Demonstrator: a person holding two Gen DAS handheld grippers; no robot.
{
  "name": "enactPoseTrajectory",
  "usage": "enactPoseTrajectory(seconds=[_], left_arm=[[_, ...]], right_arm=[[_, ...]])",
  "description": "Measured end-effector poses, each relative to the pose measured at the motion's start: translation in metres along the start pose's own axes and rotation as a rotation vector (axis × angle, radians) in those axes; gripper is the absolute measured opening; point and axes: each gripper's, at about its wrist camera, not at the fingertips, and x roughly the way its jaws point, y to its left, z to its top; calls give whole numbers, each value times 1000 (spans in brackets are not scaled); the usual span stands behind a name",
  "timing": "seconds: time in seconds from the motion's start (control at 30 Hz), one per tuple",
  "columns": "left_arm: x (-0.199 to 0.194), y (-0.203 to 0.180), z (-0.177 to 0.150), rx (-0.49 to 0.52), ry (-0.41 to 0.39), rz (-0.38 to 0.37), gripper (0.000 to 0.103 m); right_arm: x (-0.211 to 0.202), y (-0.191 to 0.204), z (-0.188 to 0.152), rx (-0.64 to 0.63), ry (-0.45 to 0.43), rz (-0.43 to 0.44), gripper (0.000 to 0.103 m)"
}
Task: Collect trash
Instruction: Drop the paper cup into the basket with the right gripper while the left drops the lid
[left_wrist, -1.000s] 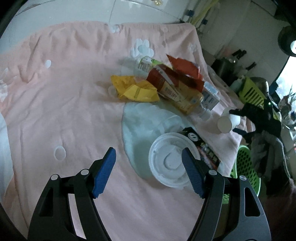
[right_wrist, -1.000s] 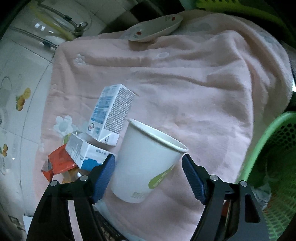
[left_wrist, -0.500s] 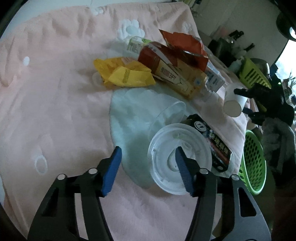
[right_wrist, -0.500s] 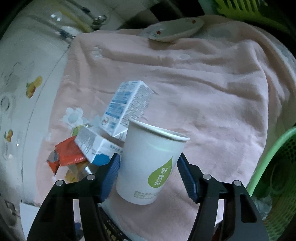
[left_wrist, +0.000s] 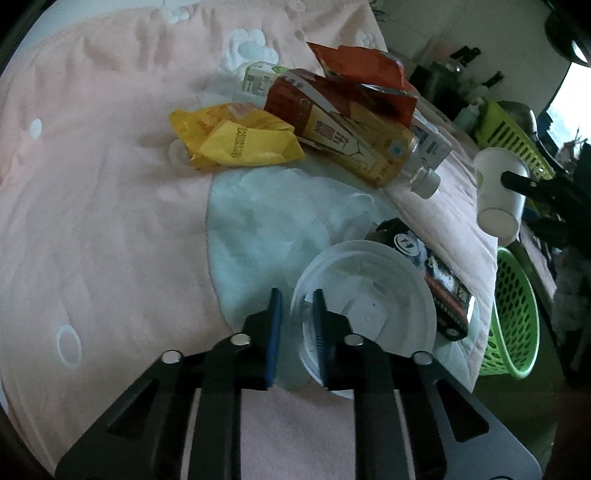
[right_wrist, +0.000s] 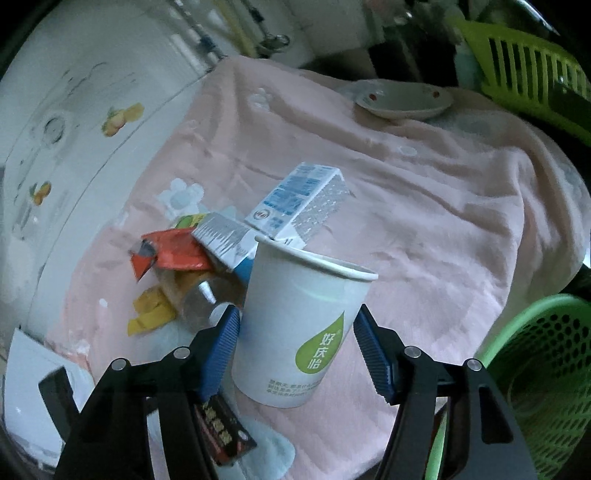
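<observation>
Left wrist view, item one: your left gripper (left_wrist: 297, 325) was closing on the near rim of the clear plastic lid (left_wrist: 364, 295), one pad inside the dish and one outside, the jaws nearly together with the thin wall between them. The lid lay on the pink blanket (left_wrist: 103, 206), touching a dark snack packet (left_wrist: 439, 284).

Item two: your right gripper (right_wrist: 295, 354) pinched the white paper cup (right_wrist: 299, 328) by its lower body, both pads against its sides, mouth tilted away from you.

Item three, uncollected: yellow wrapper (left_wrist: 240, 142), drink bottle (left_wrist: 354, 144), red wrapper (left_wrist: 362, 70), blue-and-white carton (right_wrist: 299, 203), all heaped together mid-blanket. A plate (right_wrist: 402, 98) sat at the far end.

Risks, as judged: a grip on so thin a rim could let the lid slip or flex free on lifting; the lid could drag the dark packet along. Squeezing the cup harder would crush it.

Room: the green basket (right_wrist: 543, 369) stood just past the blanket's edge, near the cup, with nothing visible in that path. Open blanket lay left of the lid; the heap crowded the far side.
</observation>
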Motion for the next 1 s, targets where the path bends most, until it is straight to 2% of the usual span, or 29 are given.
enactPoseTrajectory(seconds=[0.13, 0.2, 0.33, 0.53, 0.8, 1.0], left_arm=[[-4, -6, -3, 19, -15, 10, 9], [-9, -7, -4, 20, -26, 2, 5], [-23, -11, -9, 25, -50, -12, 4], [-43, -20, -18, 41, -79, -35, 4], [-65, -38, -25, 52, -106, -86, 3], [-67, -72, -24, 93, -105, -159, 3]], right_arm=[[-14, 3, -10, -30, -12, 10, 61], [-22, 4, -17, -43, -18, 9, 61], [-41, 0, -30, -62, -38, 8, 61], [-65, -11, -51, -97, -70, -36, 61], [-92, -50, -85, -115, -87, -128, 62], [-108, -100, -105, -64, -80, -218, 62]])
